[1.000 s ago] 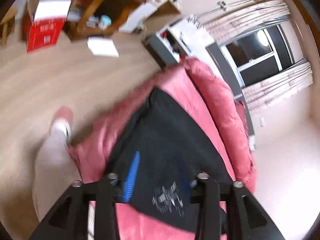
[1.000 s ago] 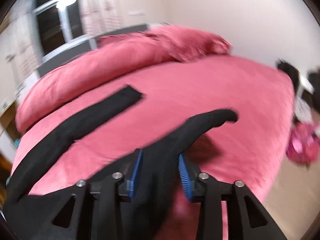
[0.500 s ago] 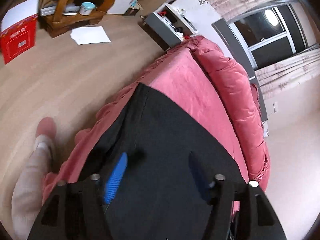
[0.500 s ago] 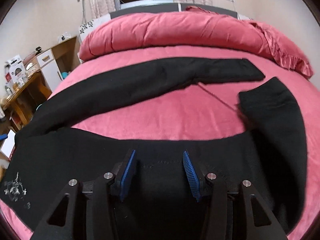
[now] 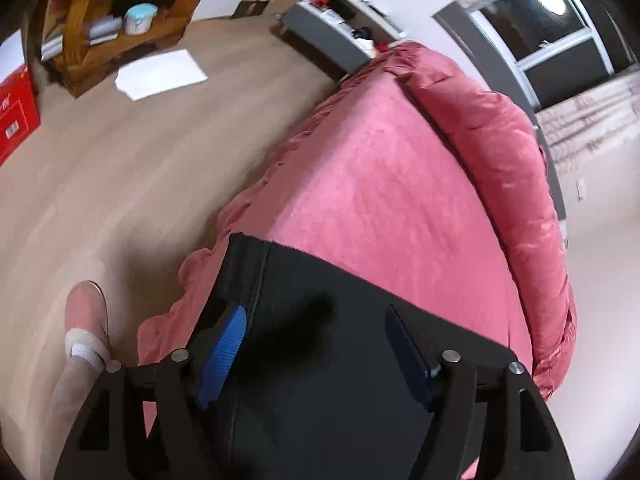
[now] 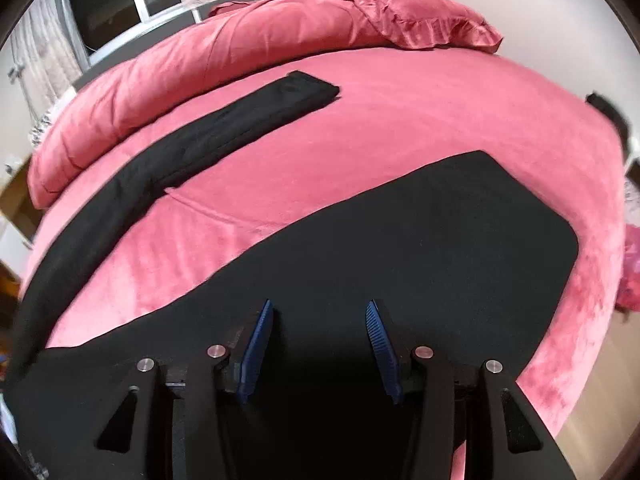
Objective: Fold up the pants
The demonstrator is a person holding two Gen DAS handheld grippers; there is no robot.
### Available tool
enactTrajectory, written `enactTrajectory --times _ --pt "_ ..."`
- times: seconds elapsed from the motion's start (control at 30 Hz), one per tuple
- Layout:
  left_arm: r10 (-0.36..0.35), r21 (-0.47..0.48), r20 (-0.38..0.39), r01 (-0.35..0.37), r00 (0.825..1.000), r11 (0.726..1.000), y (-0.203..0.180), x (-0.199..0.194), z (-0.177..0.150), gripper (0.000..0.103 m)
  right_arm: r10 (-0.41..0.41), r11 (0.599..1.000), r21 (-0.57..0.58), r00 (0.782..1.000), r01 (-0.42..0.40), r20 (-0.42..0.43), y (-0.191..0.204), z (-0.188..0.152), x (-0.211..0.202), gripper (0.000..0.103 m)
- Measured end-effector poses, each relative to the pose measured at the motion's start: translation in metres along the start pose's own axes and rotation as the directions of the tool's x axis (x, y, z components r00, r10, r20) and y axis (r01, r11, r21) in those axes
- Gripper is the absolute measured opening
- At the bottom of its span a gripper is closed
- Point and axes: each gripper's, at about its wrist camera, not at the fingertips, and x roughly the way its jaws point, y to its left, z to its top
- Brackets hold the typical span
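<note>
Two grippers are showing over a red bed [image 6: 420,92]; going left to right, the left gripper [image 5: 316,320] is hovering above the black pants [image 5: 320,400] at the bed's near corner, its jaws standing wide apart and gripping nothing; whether its blue pads [image 5: 224,350] are touching the cloth cannot be told; a straight cloth edge is running across just ahead of the fingertips, with bare red cover beyond it. Further left in that view, a foot in a pink slipper [image 5: 86,322] is standing on the wooden floor [image 5: 120,168], well apart from a sheet of white paper [image 5: 160,74], a red box [image 5: 14,120] and a wooden shelf unit [image 5: 80,40].

Moving right, the right gripper [image 6: 320,308] is hovering over the same pants [image 6: 400,260]; its jaws are likewise spread with nothing between them. One leg [image 6: 200,140] is lying stretched toward a rolled red duvet [image 6: 200,64] at the far side; the other, broader portion is lying flat below and to the right of the gripper; the two are apart, with red cover between them. A pillow [image 6: 420,20] is resting at the far right of the duvet.
</note>
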Motion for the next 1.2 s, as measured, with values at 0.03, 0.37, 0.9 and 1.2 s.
enactTrajectory --times 0.03,0.37,0.9,1.2 --pt "-0.023 -0.017 -0.014 0.023 1.0 1.0 0.003 0.008 0.004 0.079 0.016 1.0 -0.024 1.0 -0.016 0.002 0.008 -0.004 -0.003 0.05" --pt "0.032 0.037 -0.066 -0.03 0.997 0.999 0.002 0.041 0.015 0.067 0.266 0.94 -0.194 0.959 -0.28 -0.094 0.112 -0.046 -0.003 0.05" --pt "-0.071 0.309 0.218 0.001 0.973 0.951 -0.058 -0.085 -0.061 0.005 0.295 0.942 -0.121 0.943 -0.314 -0.151 0.119 -0.062 -0.005 0.05" --pt "-0.251 0.414 0.203 0.149 0.946 0.898 -0.058 -0.172 -0.186 0.005 0.37 0.911 -0.129 0.915 -0.391 -0.159 0.128 -0.069 -0.024 0.05"
